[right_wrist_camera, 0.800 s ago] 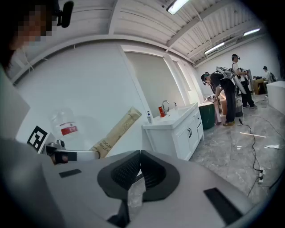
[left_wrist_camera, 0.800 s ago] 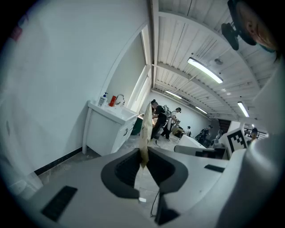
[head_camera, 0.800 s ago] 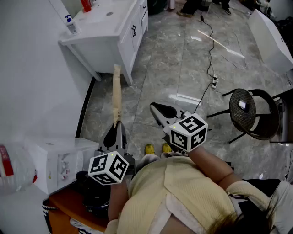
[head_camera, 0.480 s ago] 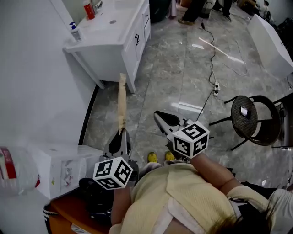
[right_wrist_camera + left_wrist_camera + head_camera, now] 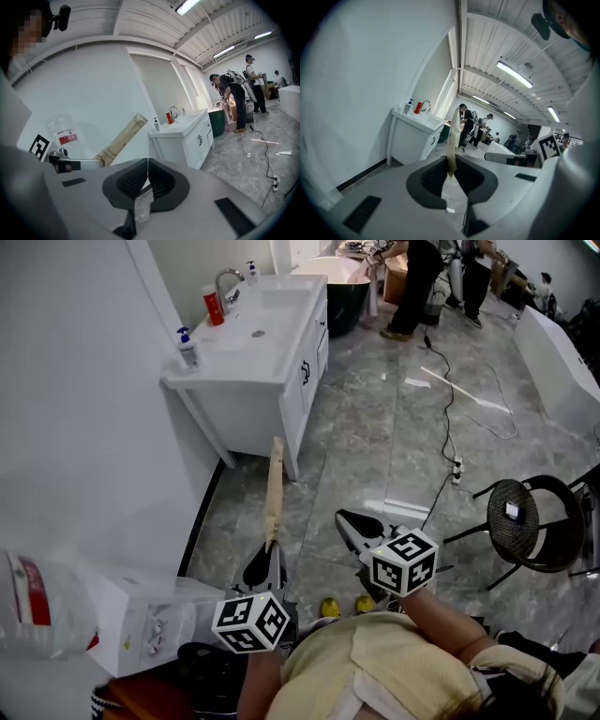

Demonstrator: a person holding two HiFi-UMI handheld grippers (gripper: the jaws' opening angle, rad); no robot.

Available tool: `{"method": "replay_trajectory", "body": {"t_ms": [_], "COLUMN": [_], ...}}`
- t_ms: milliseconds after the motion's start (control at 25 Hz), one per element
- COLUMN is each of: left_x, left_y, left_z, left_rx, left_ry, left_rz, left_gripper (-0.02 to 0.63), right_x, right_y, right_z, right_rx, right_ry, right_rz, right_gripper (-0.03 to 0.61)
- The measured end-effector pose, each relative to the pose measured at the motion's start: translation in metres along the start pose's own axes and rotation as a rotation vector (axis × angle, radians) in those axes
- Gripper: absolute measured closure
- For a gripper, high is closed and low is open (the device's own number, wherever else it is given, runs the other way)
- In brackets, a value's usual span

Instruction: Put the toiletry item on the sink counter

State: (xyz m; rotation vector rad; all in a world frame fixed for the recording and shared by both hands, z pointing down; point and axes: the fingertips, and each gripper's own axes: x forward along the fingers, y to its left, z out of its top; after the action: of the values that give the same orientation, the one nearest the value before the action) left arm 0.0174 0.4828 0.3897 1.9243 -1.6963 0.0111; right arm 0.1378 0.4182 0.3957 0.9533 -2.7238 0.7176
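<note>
My left gripper is shut on the lower end of a tan paper toothbrush packet, which sticks up and forward from the jaws. In the left gripper view the packet is pinched between the dark pads, with the left gripper aimed at the white sink counter. That sink counter stands against the wall ahead, some way off. My right gripper hovers beside the left one, shut and empty. The right gripper view shows the right gripper with jaws together, the packet to its left and the sink counter.
On the counter stand a pump bottle, a red bottle and a faucet. A round black chair and a cable with power strip are on the marble floor at right. A white box sits at lower left. People stand beyond.
The whole view has moved forward: the sink counter now sits lower and nearer in the head view. Both grippers keep their hold and spacing, the packet still upright in the left one.
</note>
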Motion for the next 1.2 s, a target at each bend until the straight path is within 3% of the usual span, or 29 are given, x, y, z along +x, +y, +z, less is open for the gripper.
{"method": "replay_trajectory", "body": {"t_ms": [720, 1200], "left_x": [0.016, 0.087], "left_y": [0.052, 0.073], "left_z": [0.021, 0.047], "left_rx": [0.014, -0.008], "left_ry": [0.013, 0.015], "left_rz": [-0.004, -0.013], "left_gripper": [0.538, 0.538], "right_x": [0.051, 0.108], "right_y": [0.008, -0.032], "right_z": [0.004, 0.031], "right_rx": [-0.021, -0.031], "right_ry": [0.016, 0.011], "right_rz": [-0.028, -0.034], "right_gripper": [0.551, 0.551]}}
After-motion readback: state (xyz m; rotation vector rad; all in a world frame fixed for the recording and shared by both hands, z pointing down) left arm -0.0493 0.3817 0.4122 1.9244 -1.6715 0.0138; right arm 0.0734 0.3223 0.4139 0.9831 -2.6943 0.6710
